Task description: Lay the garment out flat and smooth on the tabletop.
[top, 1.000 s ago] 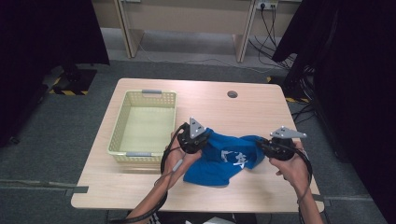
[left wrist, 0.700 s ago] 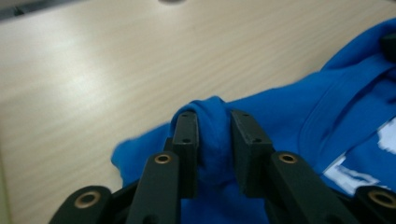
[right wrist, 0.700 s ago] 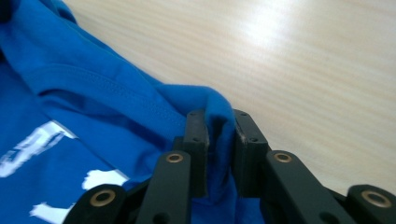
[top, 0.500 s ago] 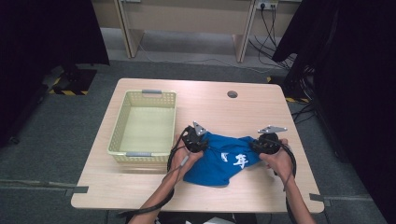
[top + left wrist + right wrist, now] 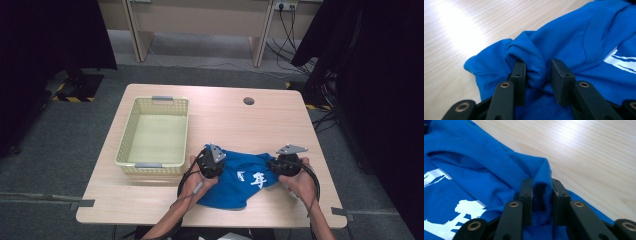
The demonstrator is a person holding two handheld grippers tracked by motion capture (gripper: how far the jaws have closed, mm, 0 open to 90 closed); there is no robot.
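A blue T-shirt point(image 5: 242, 182) lies crumpled on the tabletop point(image 5: 225, 115), its long axis running from the left claw point(image 5: 537, 75) to the right claw point(image 5: 541, 195), its white print facing up between them. The left claw's jaws have just been opening; a fold of cloth sits between them, touching one pad with a gap at the other. The right claw pinches a ridge of fabric by the collar seam. A yellow basket point(image 5: 127, 145) stands just outside the left claw.

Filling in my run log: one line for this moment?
left gripper: jaws just opened, fold between | right gripper: pinching fold | blue T-shirt: on table
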